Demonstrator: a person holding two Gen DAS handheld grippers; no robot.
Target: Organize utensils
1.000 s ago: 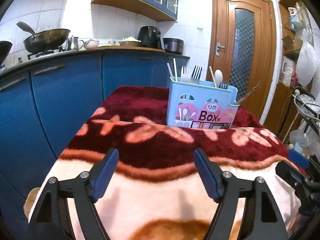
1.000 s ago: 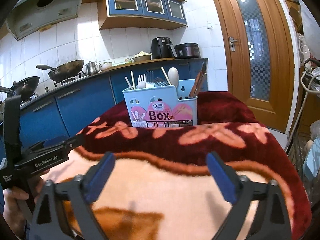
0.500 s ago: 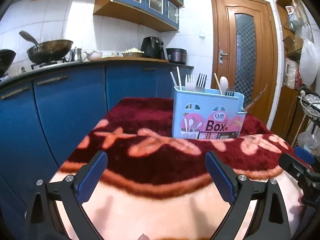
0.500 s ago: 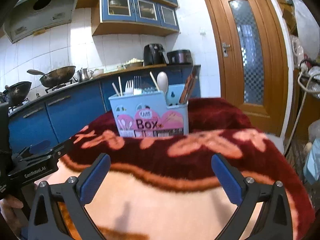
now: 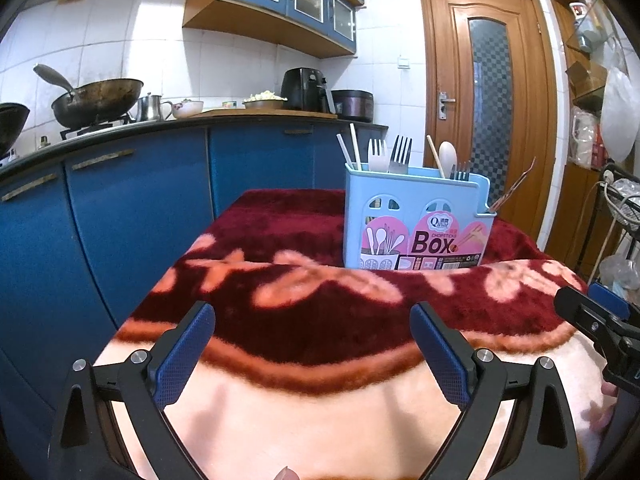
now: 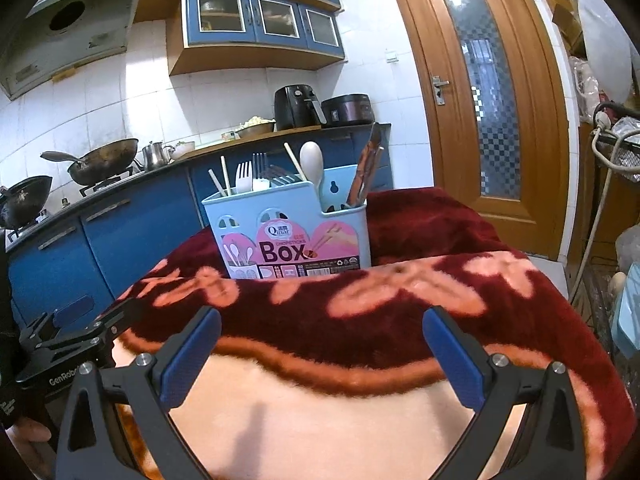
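A light blue utensil box (image 5: 416, 222) with a pink "Box" label stands on the red and peach blanket (image 5: 320, 292); it also shows in the right wrist view (image 6: 292, 236). Chopsticks, forks (image 5: 390, 156), a white spoon (image 6: 312, 162) and brown tongs (image 6: 366, 172) stand upright in it. My left gripper (image 5: 312, 348) is open and empty, low over the near edge of the blanket. My right gripper (image 6: 320, 356) is open and empty, also near the front edge. Each gripper shows at the side of the other's view.
Blue kitchen cabinets (image 5: 132, 200) run along the left, with a wok (image 5: 96, 100), kettle and air fryer (image 5: 304, 90) on the counter. A wooden door (image 5: 488, 100) stands behind the box. Shelves and a wire rack (image 5: 616, 200) crowd the right side.
Both grippers have tilted upward and opened wider; the box now sits higher and larger in both views. Nothing was picked up or let go.
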